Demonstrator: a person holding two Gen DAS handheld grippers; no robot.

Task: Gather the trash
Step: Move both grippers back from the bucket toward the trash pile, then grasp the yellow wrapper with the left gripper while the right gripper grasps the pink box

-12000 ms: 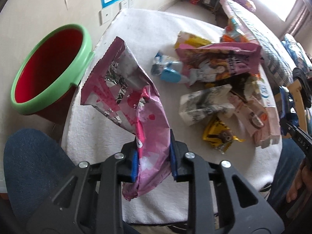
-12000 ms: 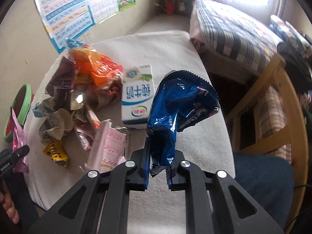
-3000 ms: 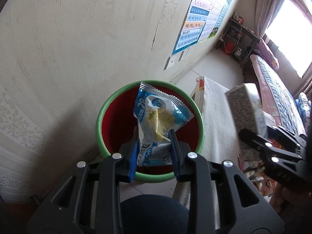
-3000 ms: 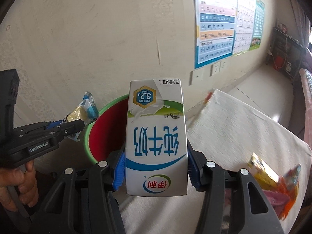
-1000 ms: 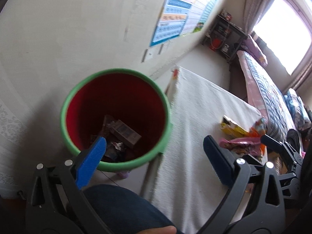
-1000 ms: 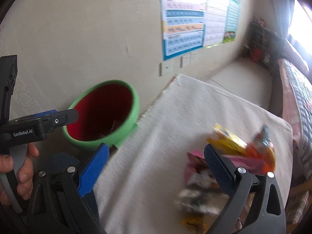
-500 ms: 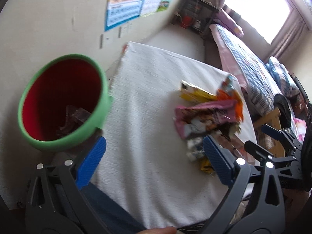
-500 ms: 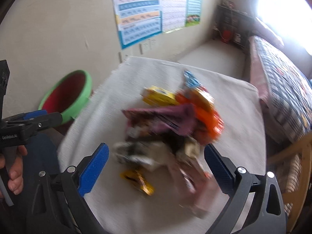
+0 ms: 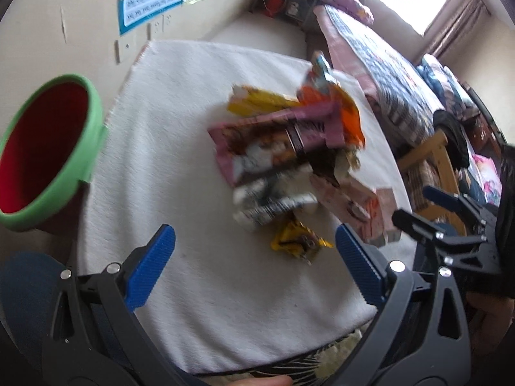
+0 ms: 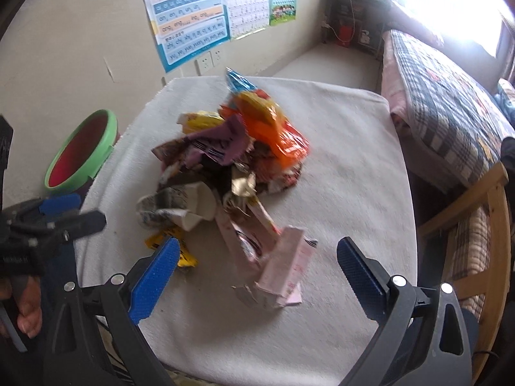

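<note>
A pile of snack wrappers lies on the white-clothed table: a purple bag, an orange bag, a crumpled grey-white wrapper, a small yellow wrapper and a pink carton. The green bin with a red inside stands left of the table and shows in the right wrist view. My left gripper is open and empty above the table's near edge, close to the yellow wrapper. My right gripper is open and empty around the pink carton.
A bed with a plaid cover runs along the right. A wooden chair frame stands by the table's right side. Posters hang on the wall behind. My knee in blue trousers is at the lower left.
Both grippers let go of their trash at the bin, opened wide and swung right, back over the table. The pile now sits closer in both views.
</note>
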